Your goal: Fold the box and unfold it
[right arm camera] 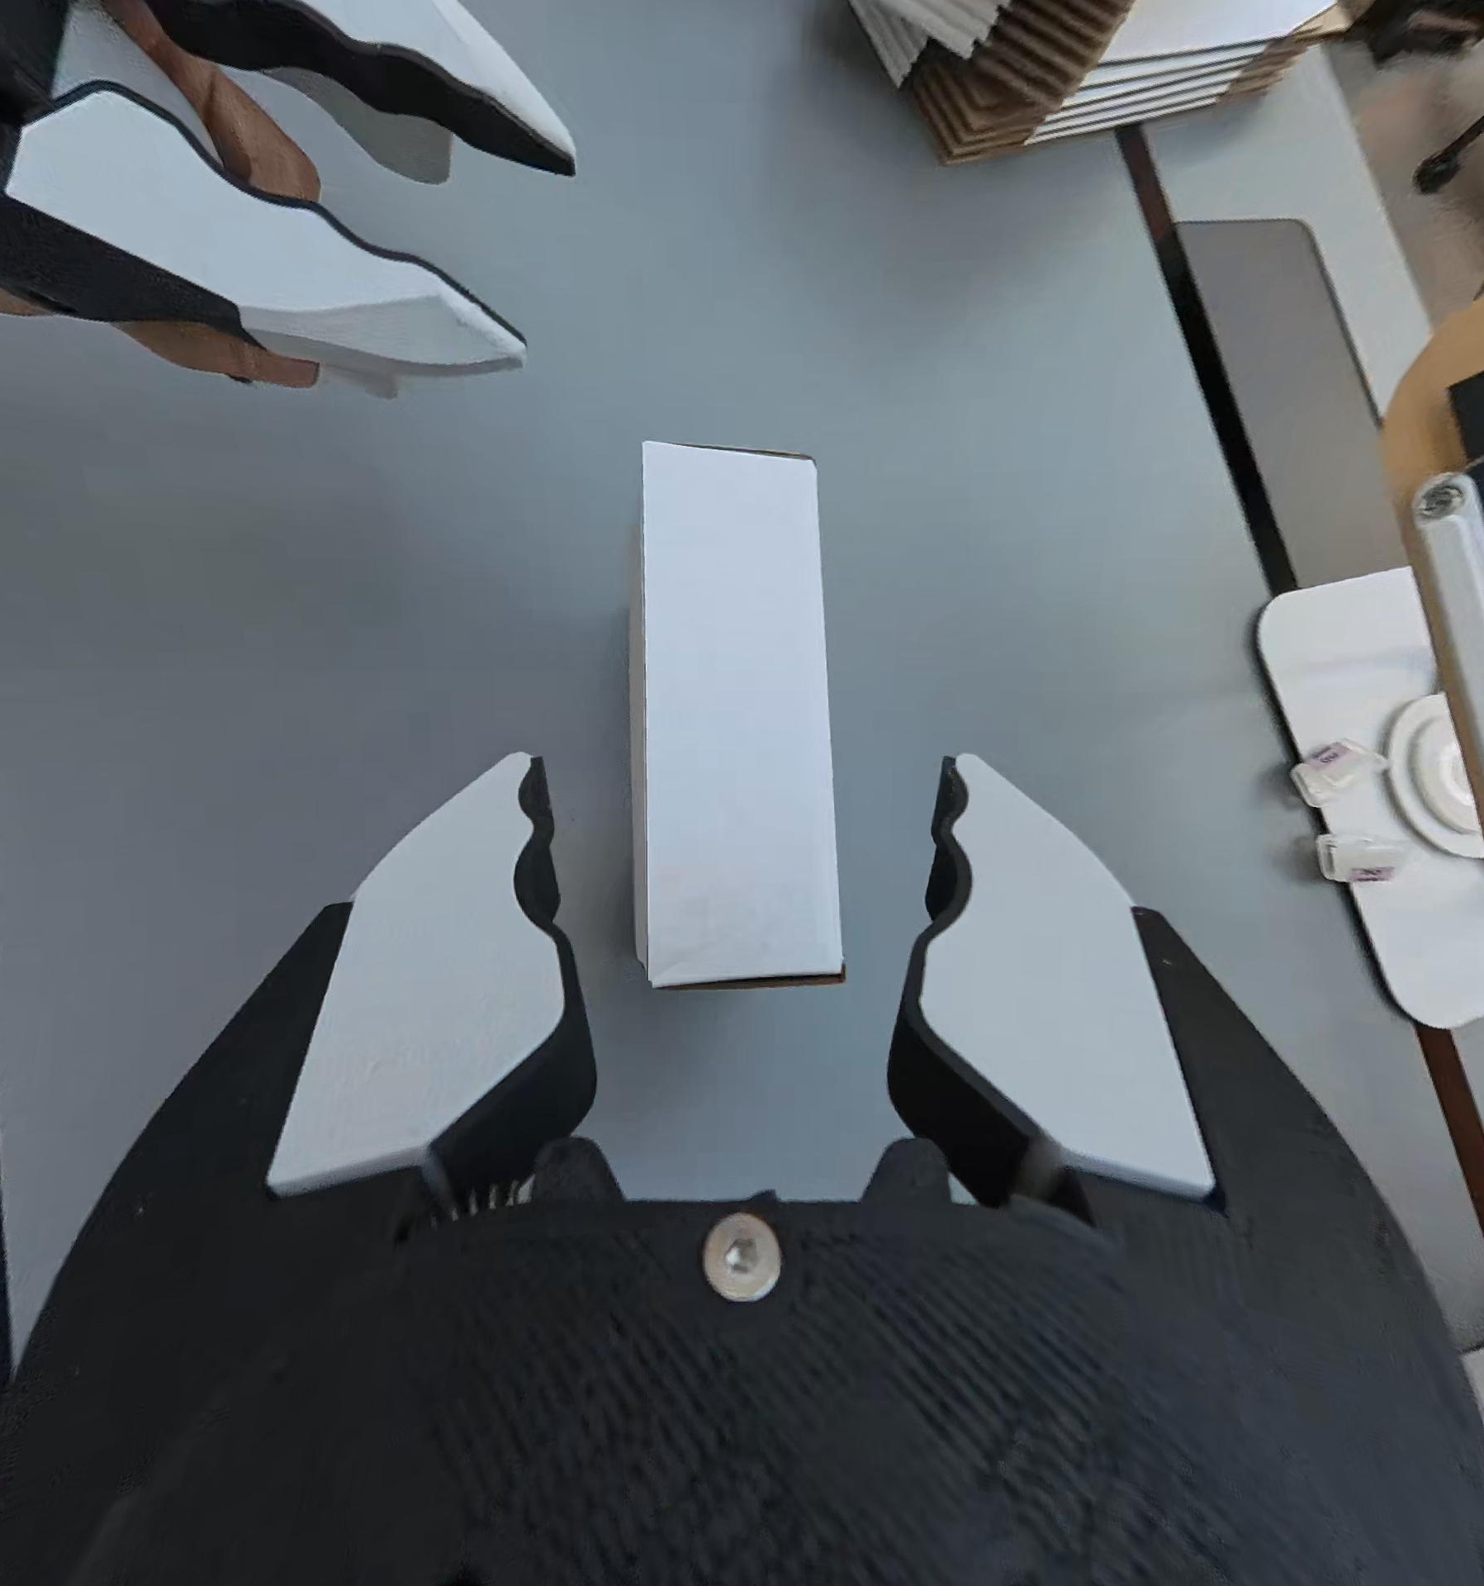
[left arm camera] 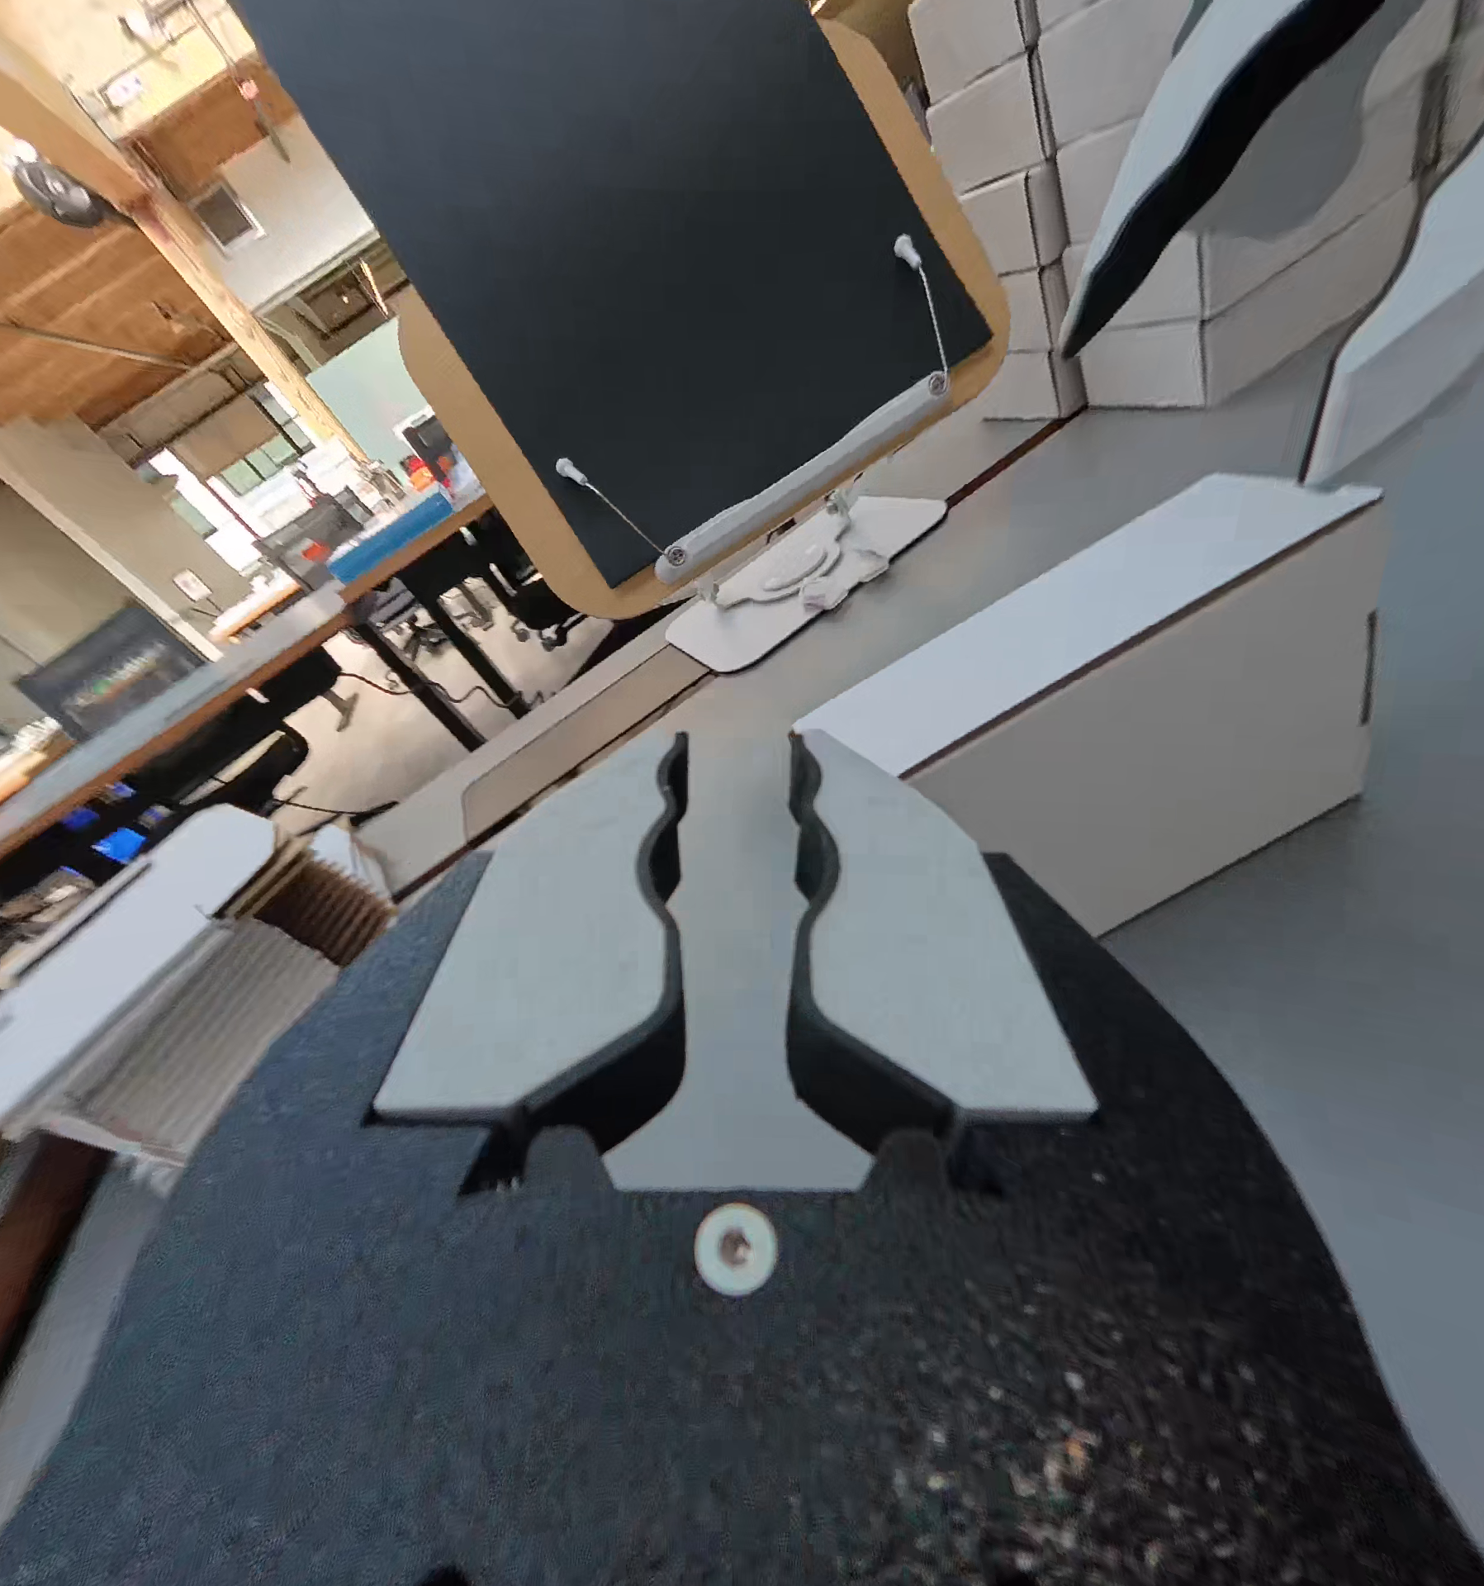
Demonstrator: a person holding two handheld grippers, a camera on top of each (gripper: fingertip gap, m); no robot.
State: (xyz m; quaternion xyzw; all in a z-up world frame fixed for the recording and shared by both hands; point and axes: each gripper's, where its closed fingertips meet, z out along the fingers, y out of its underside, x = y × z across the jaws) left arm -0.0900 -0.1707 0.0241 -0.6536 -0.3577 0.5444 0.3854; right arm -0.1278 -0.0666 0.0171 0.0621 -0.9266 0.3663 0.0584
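Observation:
A white, closed, long cardboard box (right arm camera: pixel 734 712) lies flat on the grey table (right arm camera: pixel 292 601). My right gripper (right arm camera: pixel 742 764) is open wide and hovers above the box's near end, one finger to each side, apart from it. My left gripper (right arm camera: pixel 545 253) is open and empty, held by a hand, to the far left of the box. In the left wrist view my left gripper (left arm camera: pixel 738 755) shows a narrow gap between its fingers, and the box (left arm camera: pixel 1107 687) lies just right of its tips. A finger (left arm camera: pixel 1167 172) of the right gripper hangs above.
A black board on a white stand (left arm camera: pixel 635 257) rises behind the box; its base (right arm camera: pixel 1364 772) lies at the table's right side. A stack of flat cardboard blanks (right arm camera: pixel 1090 69) sits at the far edge. White boxes (left arm camera: pixel 1021 172) are stacked at the back.

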